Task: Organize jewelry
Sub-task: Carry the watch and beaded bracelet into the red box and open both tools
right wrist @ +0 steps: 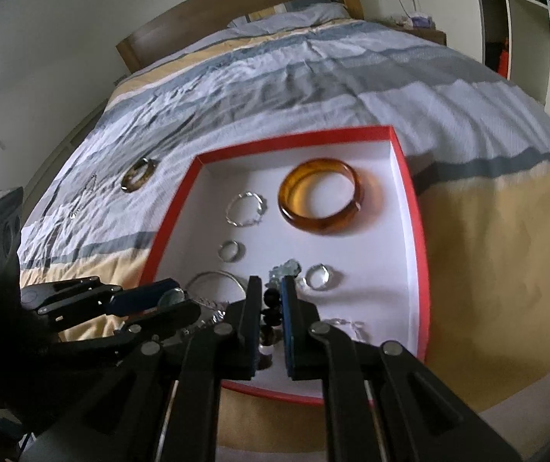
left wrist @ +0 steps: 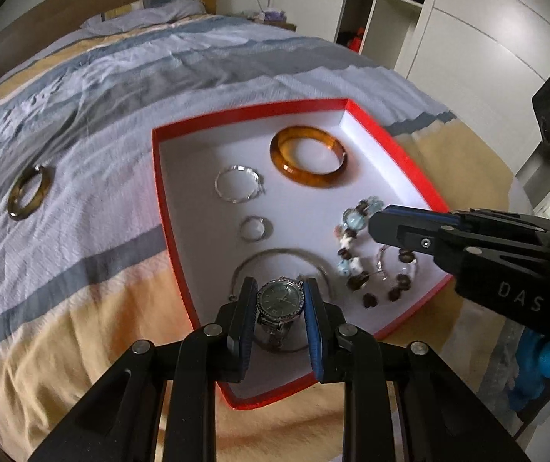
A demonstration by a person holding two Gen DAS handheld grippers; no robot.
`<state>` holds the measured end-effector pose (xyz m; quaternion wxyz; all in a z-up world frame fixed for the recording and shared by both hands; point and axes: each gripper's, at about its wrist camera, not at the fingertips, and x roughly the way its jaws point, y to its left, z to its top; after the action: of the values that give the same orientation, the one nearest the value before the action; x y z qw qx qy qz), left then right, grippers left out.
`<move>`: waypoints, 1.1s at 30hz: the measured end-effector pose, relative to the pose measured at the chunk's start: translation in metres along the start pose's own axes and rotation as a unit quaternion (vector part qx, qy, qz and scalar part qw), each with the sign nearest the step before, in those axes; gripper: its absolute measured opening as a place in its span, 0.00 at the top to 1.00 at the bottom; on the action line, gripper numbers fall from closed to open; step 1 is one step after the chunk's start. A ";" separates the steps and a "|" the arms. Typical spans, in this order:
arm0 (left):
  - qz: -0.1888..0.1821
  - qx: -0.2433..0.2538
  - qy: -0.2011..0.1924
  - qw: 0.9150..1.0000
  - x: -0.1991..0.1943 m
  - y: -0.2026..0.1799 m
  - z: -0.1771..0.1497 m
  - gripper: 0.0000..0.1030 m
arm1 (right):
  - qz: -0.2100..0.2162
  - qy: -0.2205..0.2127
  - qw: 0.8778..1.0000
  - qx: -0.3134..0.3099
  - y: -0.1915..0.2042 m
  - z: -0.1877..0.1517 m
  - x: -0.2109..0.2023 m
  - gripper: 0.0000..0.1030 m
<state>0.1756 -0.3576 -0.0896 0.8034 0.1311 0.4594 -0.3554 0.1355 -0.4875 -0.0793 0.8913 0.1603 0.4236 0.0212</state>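
Left gripper [left wrist: 279, 300] is clamped on a watch [left wrist: 279, 299], held by the case just above the white floor of the red-rimmed box [left wrist: 398, 154]. Right gripper [right wrist: 271, 308] is closed on a dark-and-pale beaded bracelet [left wrist: 359, 265], beads pinched between the pads over the near right part of the box.

Already placed in the box: amber bangle [right wrist: 319, 202] at the far end, twisted silver bangle [right wrist: 246, 208] beside it, small silver ring [right wrist: 231, 250] nearer, a thin wire hoop [left wrist: 275, 258] under the watch, another small clear-stoned ring [right wrist: 318, 276] to the right.

Left outside on the striped bedcover [left wrist: 121, 88]: one brown-and-gold bangle [left wrist: 28, 192], well apart from the box to its left. Something thin, possibly a chain, is seen near it in the right wrist view; too faint to confirm.

Judged status: mostly done. Watch and bracelet are not yet released; the stray bangle has not yet been collected.
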 end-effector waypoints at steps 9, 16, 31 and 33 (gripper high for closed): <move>-0.001 -0.005 0.009 1.000 0.008 0.000 -0.004 0.77 | 0.000 0.019 1.000 0.010 -0.010 -0.010 0.010 0.90; -0.002 -0.010 0.009 1.000 0.006 -0.001 -0.003 0.77 | -0.012 0.020 1.000 0.009 -0.013 -0.012 0.003 0.90; 0.002 -0.015 -0.039 0.999 -0.051 -0.003 -0.002 0.61 | -0.029 -0.015 0.999 0.002 0.000 -0.006 -0.042 0.73; 0.008 -0.021 -0.052 0.998 -0.066 0.000 -0.006 0.55 | -0.032 -0.020 0.999 -0.001 0.004 -0.006 -0.048 0.73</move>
<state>0.1505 -0.3245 -0.0377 0.8316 0.0990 0.4233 -0.3457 0.1002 -0.4901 -0.0454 0.9002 0.1458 0.4102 -0.0101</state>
